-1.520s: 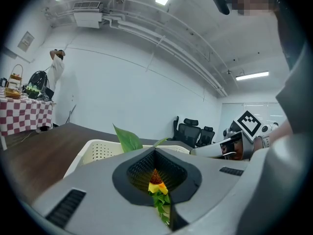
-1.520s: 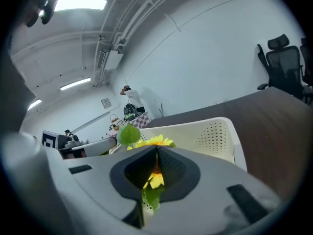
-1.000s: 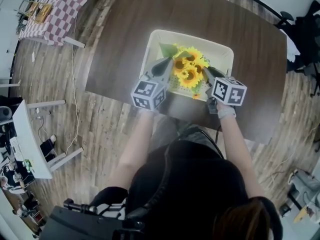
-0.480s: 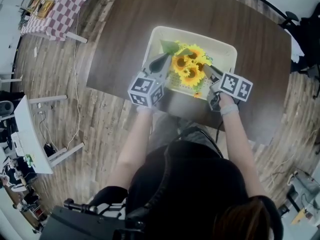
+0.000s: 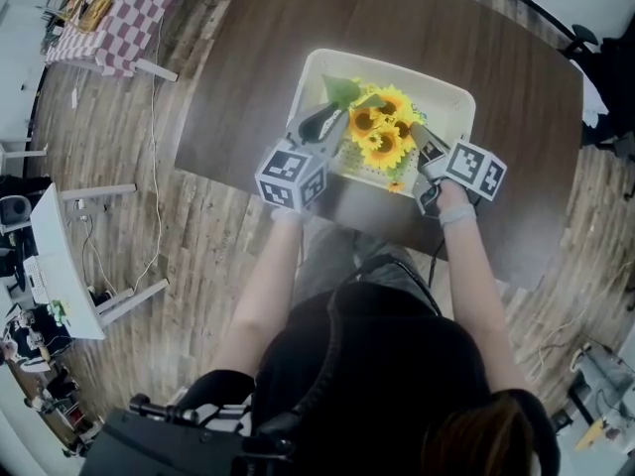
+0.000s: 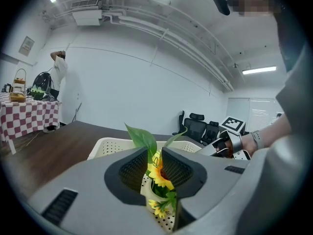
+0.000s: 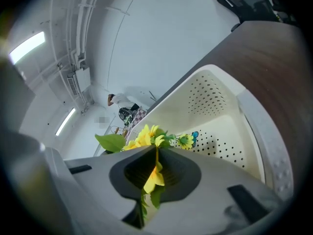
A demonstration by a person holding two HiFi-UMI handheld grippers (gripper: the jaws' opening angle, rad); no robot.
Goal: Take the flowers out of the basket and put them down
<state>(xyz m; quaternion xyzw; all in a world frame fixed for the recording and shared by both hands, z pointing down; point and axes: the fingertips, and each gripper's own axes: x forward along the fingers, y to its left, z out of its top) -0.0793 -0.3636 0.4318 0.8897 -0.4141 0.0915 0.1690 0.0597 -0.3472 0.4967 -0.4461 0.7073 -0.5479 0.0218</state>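
Since the earlier frames your right gripper [image 5: 419,135] had rolled, so its marker cube [image 5: 476,168] showed a different black-and-white square pattern to the head view. Its jaws had just been closing, and they ended nearly together, pinching a stem and a yellow petal of the flowers [image 5: 382,135]. Your left gripper [image 5: 335,119] stayed where it was. Its jaws had just been opening and stood a little apart, with a bloom and a green leaf loose in the gap between the pads. The only markings were the square coded patterns on the two cubes. Both your forearms reached forward from your body over the near edge of the dark table [image 5: 516,117], and the grippers pointed slightly downward into the white perforated basket [image 5: 442,102] from its left and right. The flowers were still within the basket's outline, between the two grippers. Their blooms faced up toward you, and the bunch ran roughly from the large leaf on the far left side toward a small blossom at the near rim.
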